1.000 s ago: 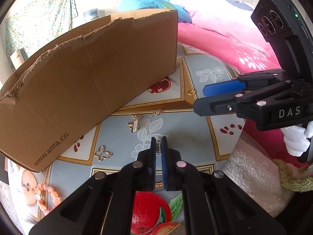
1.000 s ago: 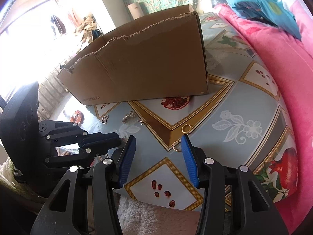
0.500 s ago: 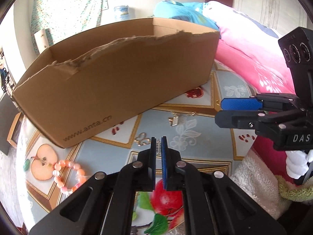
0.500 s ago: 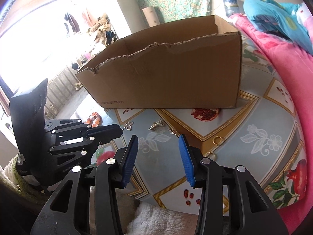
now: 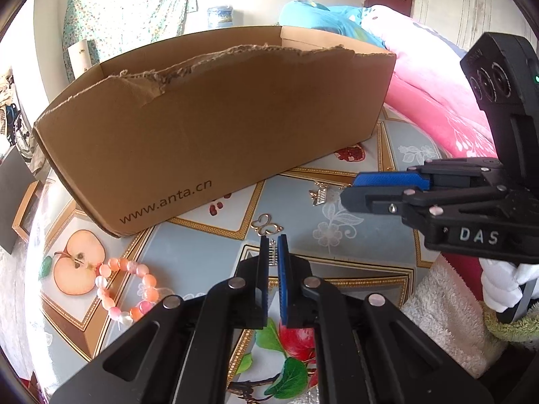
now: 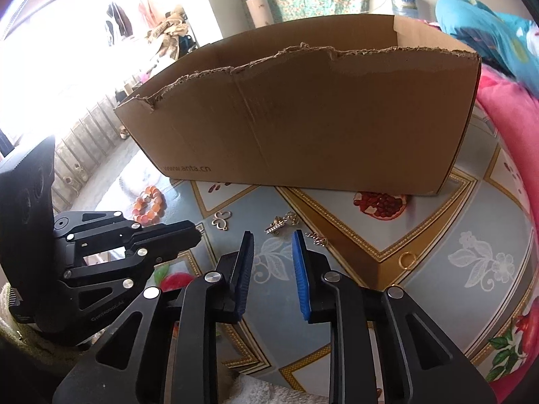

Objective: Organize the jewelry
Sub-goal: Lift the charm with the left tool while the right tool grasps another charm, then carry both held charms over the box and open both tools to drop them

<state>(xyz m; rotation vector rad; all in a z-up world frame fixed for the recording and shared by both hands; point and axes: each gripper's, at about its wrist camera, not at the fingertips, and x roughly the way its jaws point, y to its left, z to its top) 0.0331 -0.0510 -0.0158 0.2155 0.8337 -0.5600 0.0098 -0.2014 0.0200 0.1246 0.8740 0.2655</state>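
My left gripper point(image 5: 273, 247) is shut on a small silver comb-like jewelry piece point(image 5: 273, 255), held above the patterned tablecloth in front of the cardboard box point(image 5: 219, 128). My right gripper point(image 6: 269, 245) is open and empty, hovering over the cloth; it also shows in the left wrist view point(image 5: 357, 190). On the cloth lie a gold butterfly charm point(image 5: 266, 225), a gold pendant point(image 5: 319, 196), a pink bead bracelet point(image 5: 126, 289) and a gold ring point(image 6: 407, 258). In the right wrist view the butterfly charm point(image 6: 221, 219), the pendant point(image 6: 277, 226) and the bracelet point(image 6: 149, 203) lie ahead of the fingers.
The open box point(image 6: 303, 111) with a torn rim stands at the back of the round table point(image 5: 337, 235). A pink quilt point(image 5: 434, 101) lies to the right. A white fluffy towel point(image 5: 448, 316) hangs at the table's near right edge.
Both grippers have risen and pulled back, so the box top and bracelet come into view. The left gripper stays shut on the silver piece. The right gripper stays open.
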